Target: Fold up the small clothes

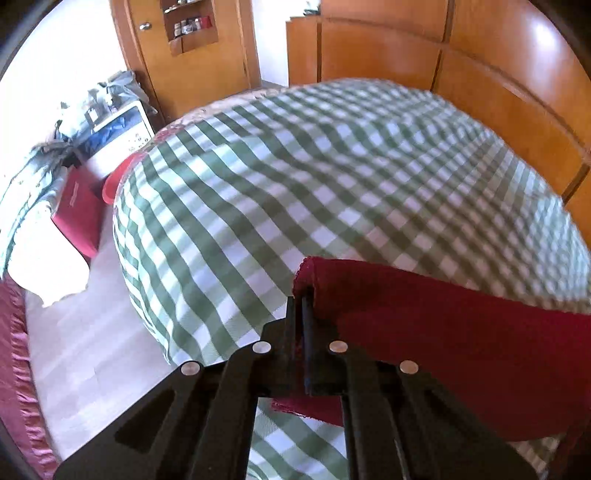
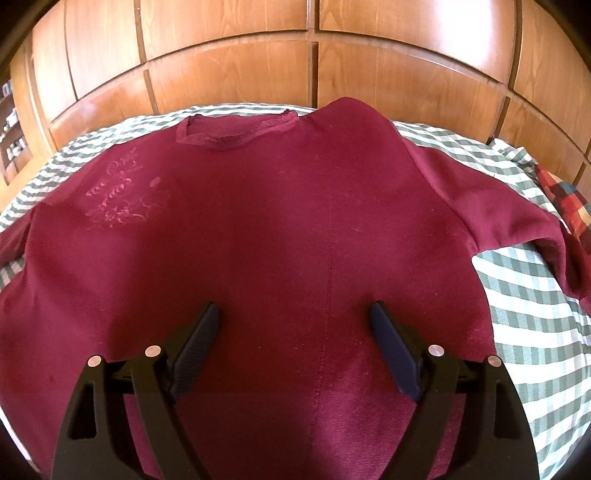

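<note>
the left tongs are pinched together on an edge of the maroon top, the cloth caught between the two dark pads and draping away to the right of them, with a small flap of the same fabric hanging just below the pads. beyond and to the left of these tongs spreads the green-and-white checked bedcover, rounding off to a pale floor on the far left, where a red box stands near a heap of grey clothing. further back, above the tongs, stand wooden cupboards and a door with a niche of small jars; this view is somewhat blurred. the right tongs stand wide apart with nothing between the pads, poised over the lower middle of the same maroon top, which lies spread flat on the checked bedcover; whether the pads touch the fabric cannot be told. ahead of these tongs the neckline sits at the far edge, a faint pink print lies ahead and to the left, a centre seam runs straight out between the pads, and one sleeve trails off to the right. past that sleeve, at the far right, a red plaid cloth lies on the bed, and wooden panels fill the background.
</note>
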Tool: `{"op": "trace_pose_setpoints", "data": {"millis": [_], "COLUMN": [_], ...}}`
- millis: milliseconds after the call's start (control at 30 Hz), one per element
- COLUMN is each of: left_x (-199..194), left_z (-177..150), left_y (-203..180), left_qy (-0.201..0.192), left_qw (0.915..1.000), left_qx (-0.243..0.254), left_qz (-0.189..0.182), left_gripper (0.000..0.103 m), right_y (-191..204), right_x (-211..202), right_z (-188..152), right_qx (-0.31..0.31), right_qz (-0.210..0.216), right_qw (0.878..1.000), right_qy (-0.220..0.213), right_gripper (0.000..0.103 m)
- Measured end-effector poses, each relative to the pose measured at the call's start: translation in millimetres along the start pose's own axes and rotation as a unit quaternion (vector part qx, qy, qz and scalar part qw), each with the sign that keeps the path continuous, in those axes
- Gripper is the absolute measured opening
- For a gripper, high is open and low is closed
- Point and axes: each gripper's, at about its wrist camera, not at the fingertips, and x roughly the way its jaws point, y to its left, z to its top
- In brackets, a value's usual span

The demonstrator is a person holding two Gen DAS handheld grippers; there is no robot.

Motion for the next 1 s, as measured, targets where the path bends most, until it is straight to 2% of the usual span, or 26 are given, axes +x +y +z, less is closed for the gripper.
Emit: {"op": "trace_pose_setpoints", "data": {"millis": [133, 167, 233, 267, 300, 333, 433, 567, 600, 667, 733, 767, 833, 867, 900, 933, 1000], "left_x": [6.9, 8.1, 5.4, -1.5, -11.3, -23.4, -48.6, -94.6, -106.7, -132.7, -150.8, -163.7, -178.7, -185.4, -191.0, -194.6, -198.8], "left_z": [-5.7, -2.4, 3.6, 5.5, 4.9, 2.9, -7.3, -38.5, -49.2, -76.8, -95.5, -112.8, -141.0, -159.1, -172.4, -183.8, -207.9], "left_y": [-10.2, -3.5, 8.2, 14.7, 18.5, 18.5, 7.6, -53.4, -73.5, -124.1, -162.2, -187.2, -224.5, -250.3, -266.7, -281.2, -312.7], "left_qy": [0.005, 0.009, 0.007, -0.003, -0.019, -0.039, -0.066, -0.106, -0.114, -0.129, -0.136, -0.143, -0.143, -0.137, -0.133, -0.127, -0.103], "left_qw": [0.9995, 0.9996, 0.9994, 0.9986, 0.9978, 0.9969, 0.9964, 0.9894, 0.9854, 0.9707, 0.9556, 0.9433, 0.9228, 0.9095, 0.9022, 0.8955, 0.8792], "left_qx": [0.02, 0.008, -0.029, -0.046, -0.056, -0.061, -0.053, 0.009, 0.033, 0.088, 0.136, 0.169, 0.217, 0.252, 0.273, 0.289, 0.318], "left_qz": [0.026, 0.024, 0.018, 0.024, 0.03, 0.03, -0.003, -0.099, -0.123, -0.182, -0.223, -0.248, -0.284, -0.301, -0.306, -0.314, -0.339], "left_gripper": [0.003, 0.008, 0.021, 0.045, 0.057, 0.058, 0.059, 0.065, 0.067, 0.075, 0.076, 0.08, 0.083, 0.083, 0.083, 0.083, 0.083], "right_y": [0.0, -0.3, -0.3, -0.2, 0.0, -0.3, 0.0, -6.1, -10.6, -27.0, -60.8, -79.4, -124.6, -149.5, -170.9, -192.7, -215.6], "right_x": [0.9, 1.0, 1.1, 1.0, 1.1, 0.9, 0.2, -5.3, -8.3, -19.3, -38.5, -48.0, -67.1, -76.3, -83.4, -89.7, -95.4], "right_z": [0.2, 0.3, 0.3, 0.4, 0.3, 0.4, 0.2, 2.1, 2.6, 2.8, -0.3, -3.6, -13.8, -21.1, -28.0, -35.2, -41.5], "right_qx": [-0.002, -0.002, -0.001, -0.001, 0.0, 0.0, 0.002, 0.017, 0.027, 0.057, 0.118, 0.149, 0.215, 0.247, 0.269, 0.283, 0.262], "right_qz": [0.0, 0.0, 0.001, 0.001, 0.002, 0.002, 0.004, 0.019, 0.027, 0.04, 0.046, 0.05, 0.035, 0.013, -0.018, -0.068, -0.162], "right_qw": [1.0, 1.0, 1.0, 1.0, 1.0, 1.0, 1.0, 1.0, 0.999, 0.998, 0.992, 0.987, 0.975, 0.968, 0.962, 0.955, 0.95], "right_qy": [0.001, 0.001, 0.001, 0.0, 0.0, 0.0, 0.0, 0.003, 0.004, 0.004, -0.008, -0.018, -0.036, -0.047, -0.052, -0.05, -0.043], "right_gripper": [0.083, 0.084, 0.084, 0.084, 0.084, 0.084, 0.084, 0.084, 0.084, 0.079, 0.075, 0.069, 0.068, 0.064, 0.061, 0.06, 0.06]}}
